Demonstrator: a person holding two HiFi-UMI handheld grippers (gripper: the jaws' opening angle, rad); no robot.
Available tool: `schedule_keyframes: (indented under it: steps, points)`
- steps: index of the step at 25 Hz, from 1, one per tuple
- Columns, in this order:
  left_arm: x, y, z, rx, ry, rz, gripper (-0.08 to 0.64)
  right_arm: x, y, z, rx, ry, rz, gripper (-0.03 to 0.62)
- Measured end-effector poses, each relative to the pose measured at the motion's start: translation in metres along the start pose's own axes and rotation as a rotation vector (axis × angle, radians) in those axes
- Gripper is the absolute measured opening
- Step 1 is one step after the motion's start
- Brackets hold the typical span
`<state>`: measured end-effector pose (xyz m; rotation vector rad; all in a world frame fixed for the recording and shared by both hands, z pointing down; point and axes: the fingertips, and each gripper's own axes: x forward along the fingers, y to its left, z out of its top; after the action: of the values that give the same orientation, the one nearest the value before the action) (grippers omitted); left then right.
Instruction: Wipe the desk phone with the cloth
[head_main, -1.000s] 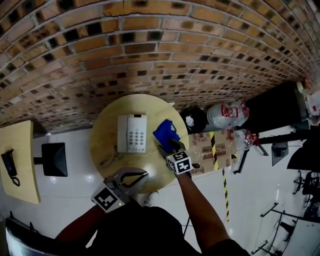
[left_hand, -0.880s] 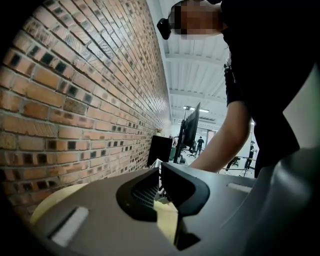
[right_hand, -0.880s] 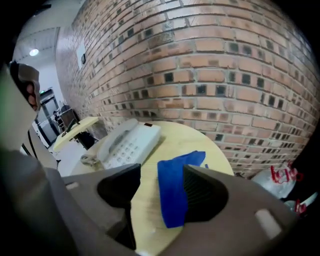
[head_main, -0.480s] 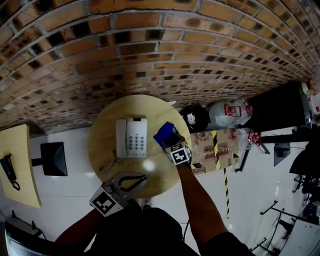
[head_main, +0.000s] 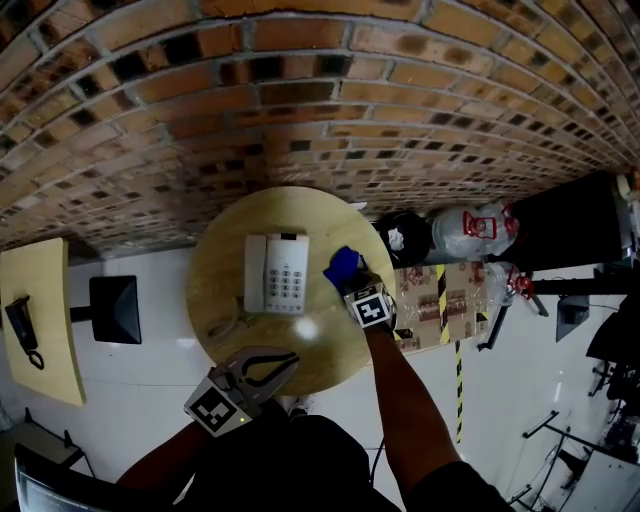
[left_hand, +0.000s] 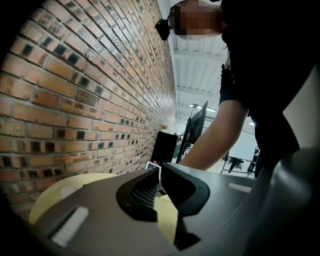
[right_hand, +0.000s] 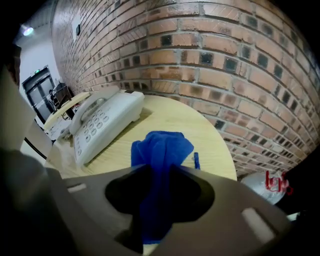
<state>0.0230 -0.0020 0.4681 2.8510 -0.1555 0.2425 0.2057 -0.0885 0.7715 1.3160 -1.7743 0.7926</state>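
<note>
A white desk phone (head_main: 277, 273) lies on the round wooden table (head_main: 215, 290), handset along its left side. To its right is the blue cloth (head_main: 342, 265). My right gripper (head_main: 355, 285) sits on the cloth's near edge. In the right gripper view the cloth (right_hand: 160, 150) is bunched between the jaws of my right gripper (right_hand: 157, 167), which are closing and pinch it; the phone (right_hand: 100, 117) lies to the left. My left gripper (head_main: 290, 357) hovers over the table's near edge, shut with nothing in it, as the left gripper view (left_hand: 159, 170) also shows.
A brick wall stands just behind the table. A black bin (head_main: 400, 238) and clear plastic bags (head_main: 470, 230) sit on the floor to the right. At the left are a black square stand (head_main: 112, 308) and another wooden table (head_main: 40, 320) with a dark phone (head_main: 20, 335).
My right gripper moved forward over the cloth and its jaws closed in on it, bunching the fabric. The left gripper stayed near the table's near edge.
</note>
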Motion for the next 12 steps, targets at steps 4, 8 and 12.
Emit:
schedule_keyframes:
  steps: [4,8,12]
  points:
    - [-0.004,0.0,0.002,0.018,-0.023,0.021,0.014,-0.003,-0.001,0.009,0.034,-0.01,0.03,0.091]
    - [-0.005,-0.002,0.016,0.15,-0.069,0.006,0.014,-0.023,0.007,0.045,0.022,-0.117,0.065,0.089]
    - [-0.01,-0.001,0.014,0.062,-0.058,0.041,0.014,-0.045,0.026,0.096,-0.068,-0.227,0.106,0.089]
